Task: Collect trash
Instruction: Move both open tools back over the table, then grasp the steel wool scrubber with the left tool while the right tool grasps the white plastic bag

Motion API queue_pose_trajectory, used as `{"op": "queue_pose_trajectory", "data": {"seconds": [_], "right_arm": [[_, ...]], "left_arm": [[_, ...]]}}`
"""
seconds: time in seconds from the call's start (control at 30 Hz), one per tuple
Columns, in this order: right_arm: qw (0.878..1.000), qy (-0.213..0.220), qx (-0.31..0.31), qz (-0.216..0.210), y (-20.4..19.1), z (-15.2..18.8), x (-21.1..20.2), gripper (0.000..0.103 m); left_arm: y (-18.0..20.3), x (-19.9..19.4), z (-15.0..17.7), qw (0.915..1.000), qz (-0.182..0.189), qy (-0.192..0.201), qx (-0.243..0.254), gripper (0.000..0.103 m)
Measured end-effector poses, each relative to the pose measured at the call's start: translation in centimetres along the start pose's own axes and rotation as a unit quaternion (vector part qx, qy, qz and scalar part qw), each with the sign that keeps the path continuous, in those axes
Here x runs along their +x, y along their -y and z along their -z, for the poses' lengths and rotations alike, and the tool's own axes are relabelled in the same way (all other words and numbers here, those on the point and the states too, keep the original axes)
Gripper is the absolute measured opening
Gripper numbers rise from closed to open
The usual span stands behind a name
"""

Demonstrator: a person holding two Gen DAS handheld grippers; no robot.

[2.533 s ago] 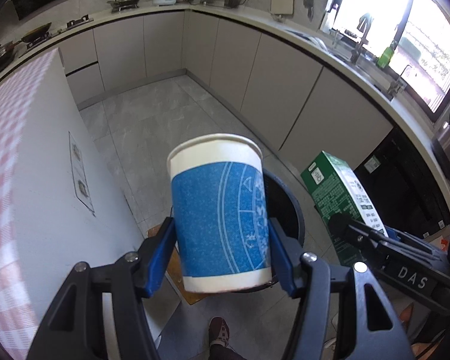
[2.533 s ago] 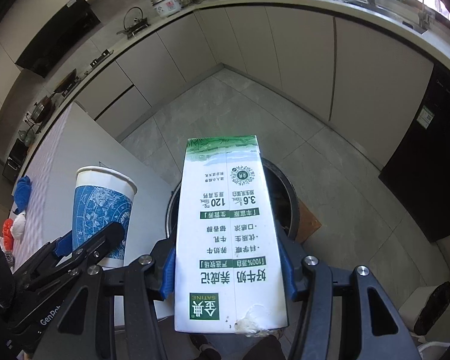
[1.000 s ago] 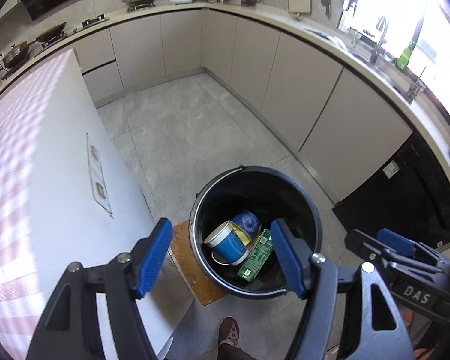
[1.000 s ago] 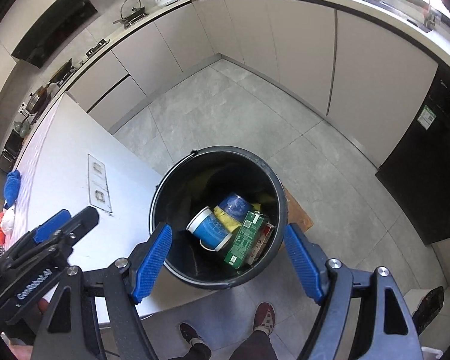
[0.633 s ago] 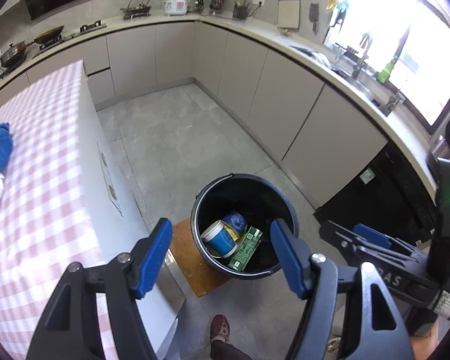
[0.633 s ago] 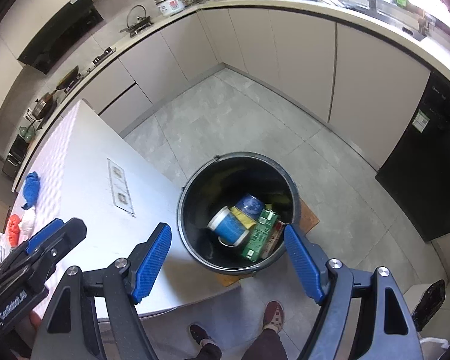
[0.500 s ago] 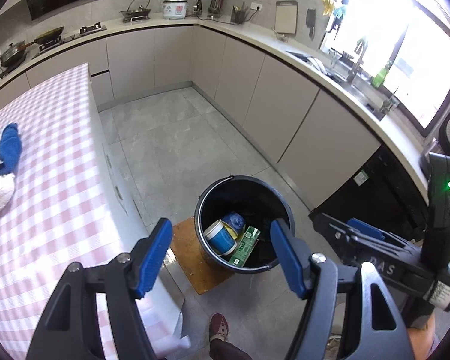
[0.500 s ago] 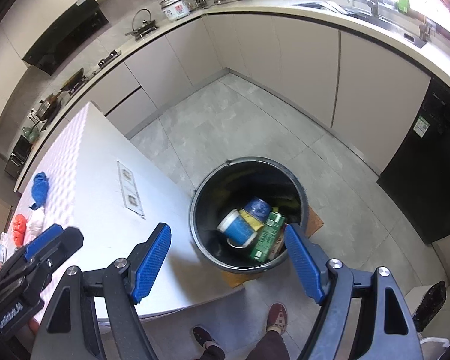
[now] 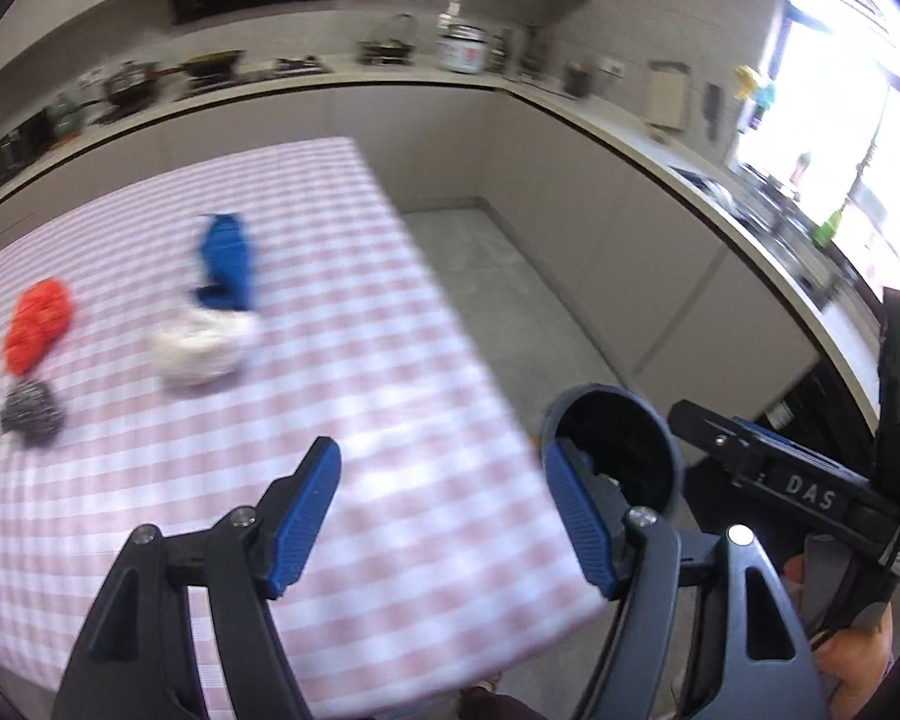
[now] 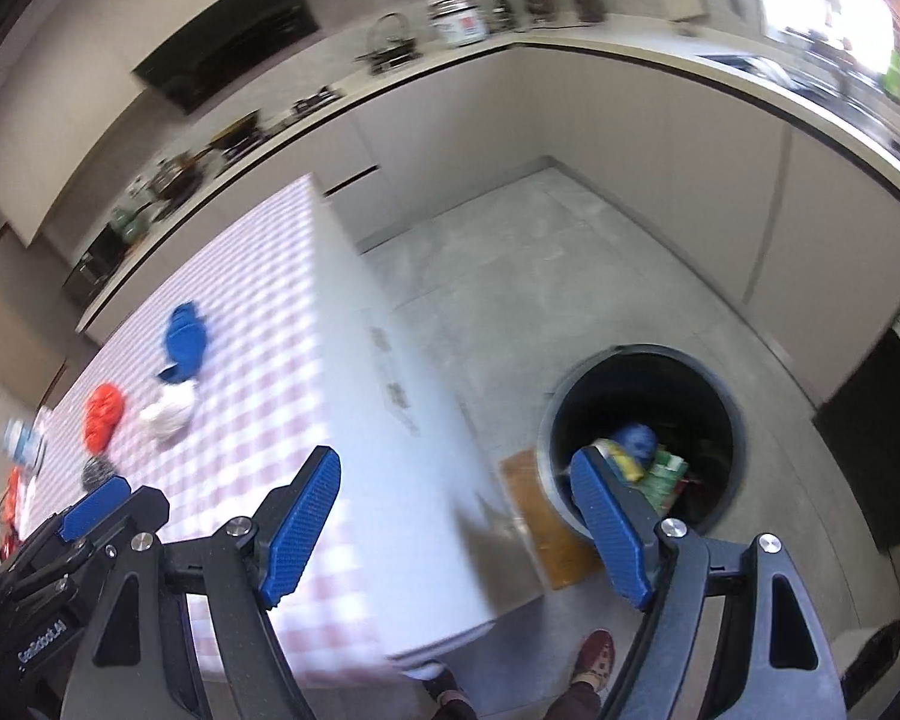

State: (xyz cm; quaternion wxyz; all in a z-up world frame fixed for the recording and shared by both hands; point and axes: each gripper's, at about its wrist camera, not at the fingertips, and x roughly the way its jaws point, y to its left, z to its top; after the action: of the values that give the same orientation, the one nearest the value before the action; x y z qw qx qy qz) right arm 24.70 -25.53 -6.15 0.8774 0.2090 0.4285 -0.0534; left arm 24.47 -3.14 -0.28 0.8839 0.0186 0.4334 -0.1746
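My left gripper (image 9: 439,450) hangs over the near corner of the pink checked table (image 9: 390,330); its jaws are opening and hold nothing. My right gripper (image 10: 450,456) stands open and empty over the table's edge (image 10: 354,360). The black bin (image 10: 660,378) stands on the floor to the right, with the blue paper cup (image 10: 633,438) and the green carton (image 10: 666,471) inside. On the table, all blurred, lie a blue cloth (image 9: 225,261), a white crumpled wad (image 9: 201,348), a red lump (image 9: 36,324) and a steel scourer (image 9: 30,414).
A brown mat (image 10: 534,516) lies under the bin. Kitchen counters (image 10: 630,54) run along the far and right walls, with a black appliance front (image 10: 888,420) at right. A person's shoes (image 10: 594,654) show at the bottom. Grey floor (image 10: 570,276) lies between table and cabinets.
The cup and carton, held earlier, now lie in the bin. Both grippers have risen and swung left, so the table fills the views and the bin sits at right.
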Motion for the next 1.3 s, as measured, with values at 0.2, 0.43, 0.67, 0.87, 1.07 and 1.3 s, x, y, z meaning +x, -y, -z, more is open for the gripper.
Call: {"op": "queue_pose_trajectory", "data": {"seconds": [0.2, 0.43, 0.67, 0.87, 1.07, 1.3], "right_arm": [[0.998, -0.012, -0.042, -0.035, -6.8, 0.3, 2.4, 0.081], [0.993, -0.027, -0.093, -0.064, -14.4, 1.1, 5.0, 0.081], [0.988, -0.040, -0.125, -0.077, -19.7, 1.6, 7.6, 0.081], [0.987, -0.046, -0.136, -0.077, -23.0, 1.8, 9.5, 0.081], [0.987, -0.047, -0.140, -0.067, -25.1, 2.0, 10.6, 0.082], [0.988, -0.048, -0.137, -0.051, -26.5, 1.6, 12.2, 0.084]], "left_arm": [[-6.7, -1.8, 0.7, 0.9977, -0.051, 0.017, -0.040, 0.072], [-13.6, -2.9, 1.3, 0.9913, -0.095, 0.028, -0.086, 0.072], [-18.6, -3.3, 1.8, 0.9852, -0.128, 0.029, -0.111, 0.072], [-21.8, -2.9, 1.9, 0.9818, -0.148, 0.025, -0.117, 0.072], [-24.8, -2.2, 2.0, 0.9808, -0.151, 0.019, -0.122, 0.072], [-26.7, -0.8, 1.4, 0.9833, -0.141, 0.008, -0.114, 0.072]]}}
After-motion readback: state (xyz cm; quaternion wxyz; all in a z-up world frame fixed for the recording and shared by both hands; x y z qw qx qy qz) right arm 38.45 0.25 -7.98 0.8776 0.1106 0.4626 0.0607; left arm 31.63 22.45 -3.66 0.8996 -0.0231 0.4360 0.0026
